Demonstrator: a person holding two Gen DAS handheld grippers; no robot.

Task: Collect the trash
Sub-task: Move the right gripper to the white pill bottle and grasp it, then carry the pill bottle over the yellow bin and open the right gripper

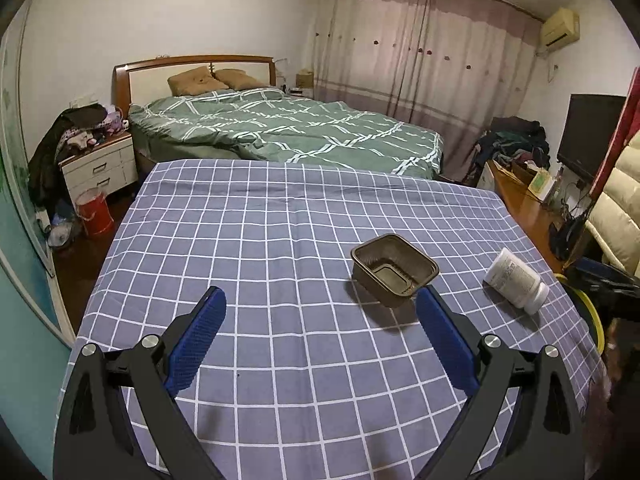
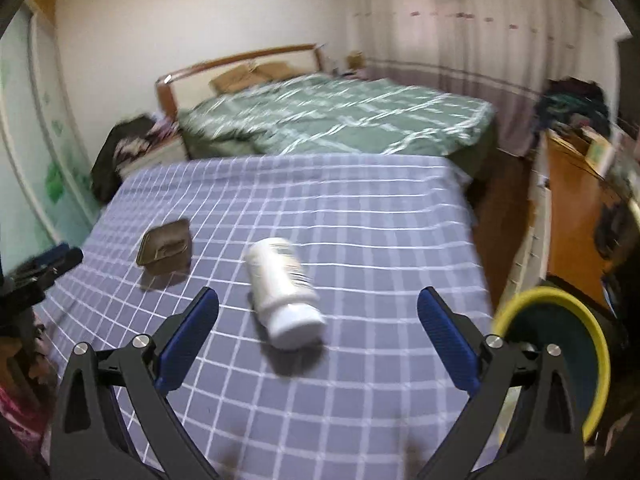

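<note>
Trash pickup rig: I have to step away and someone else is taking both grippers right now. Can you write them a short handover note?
Left gripper: open, empty, above the checked tablecloth, with the brown plastic tray just ahead of its right finger.
Right gripper: open, empty, with the white bottle lying on its side between and just beyond its fingers.
Bin: the yellow-rimmed bin stands off the table's right edge, beside the right gripper.
Done: nothing is collected; both pieces are on the table.
Left: grasp the bottle and the tray, then drop each into the bin.
</note>
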